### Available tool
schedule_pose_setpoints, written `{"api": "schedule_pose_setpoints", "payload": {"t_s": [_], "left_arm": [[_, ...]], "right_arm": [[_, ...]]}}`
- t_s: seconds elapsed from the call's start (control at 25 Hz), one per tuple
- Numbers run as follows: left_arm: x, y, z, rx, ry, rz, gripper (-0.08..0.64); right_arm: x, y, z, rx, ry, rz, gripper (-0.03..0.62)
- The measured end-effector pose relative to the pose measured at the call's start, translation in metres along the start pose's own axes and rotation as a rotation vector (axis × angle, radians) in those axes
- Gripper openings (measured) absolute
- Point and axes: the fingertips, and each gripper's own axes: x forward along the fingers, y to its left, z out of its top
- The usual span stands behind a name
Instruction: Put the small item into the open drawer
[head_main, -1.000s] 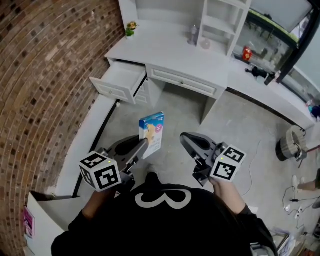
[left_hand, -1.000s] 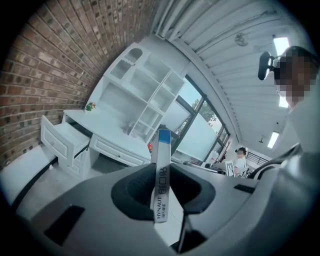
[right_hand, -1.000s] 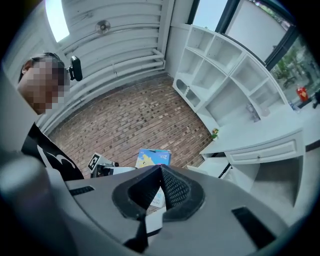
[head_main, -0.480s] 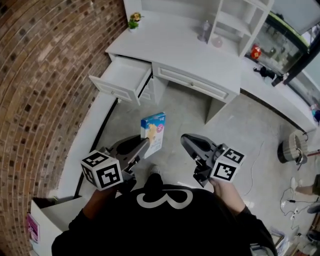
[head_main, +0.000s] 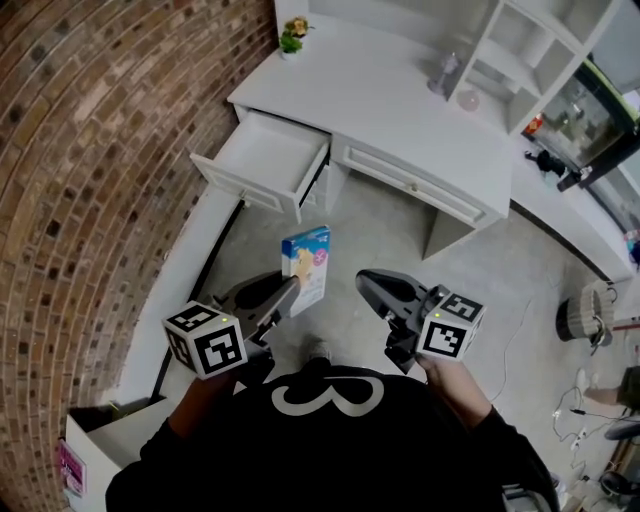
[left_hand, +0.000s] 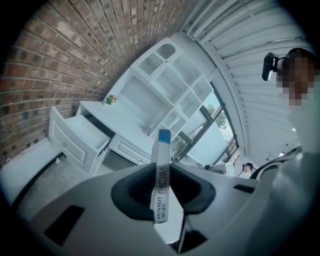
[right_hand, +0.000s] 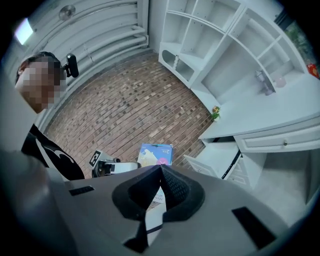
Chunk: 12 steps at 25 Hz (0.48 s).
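**Open lane to the drawer, wall tight on the left**

The grey floor (head_main: 370, 228) gives a wide path from the person up to the white desk (head_main: 400, 110). The open drawer (head_main: 268, 158) juts out at the desk's left end and can be reached from above. The brick wall (head_main: 100, 150) and the white ledge (head_main: 188, 265) at its foot crowd the left side. The desk's leg panel (head_main: 445, 232) bounds the right.

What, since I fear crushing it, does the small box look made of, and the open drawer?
Small box: probably thin printed cardboard, smooth; crisp folded edges, colour print and lettering on its spine. Open drawer: likely painted wood or fibreboard, matte white; framed front panel, even opaque colour.
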Motion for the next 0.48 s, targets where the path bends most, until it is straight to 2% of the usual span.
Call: {"api": "schedule_pose_setpoints", "payload": {"t_s": [0.24,0.48], "left_arm": [[-0.014,0.026,0.025,0.007,-0.028,0.002,0.087],[-0.029,0.056,0.032,-0.019,-0.060,0.036,0.087]], "right_arm": [[0.034,0.004,0.012,-0.031,0.023,0.006,0.012],[0.061,-0.001,0.011,-0.030,0.073,0.009,0.011]]}}
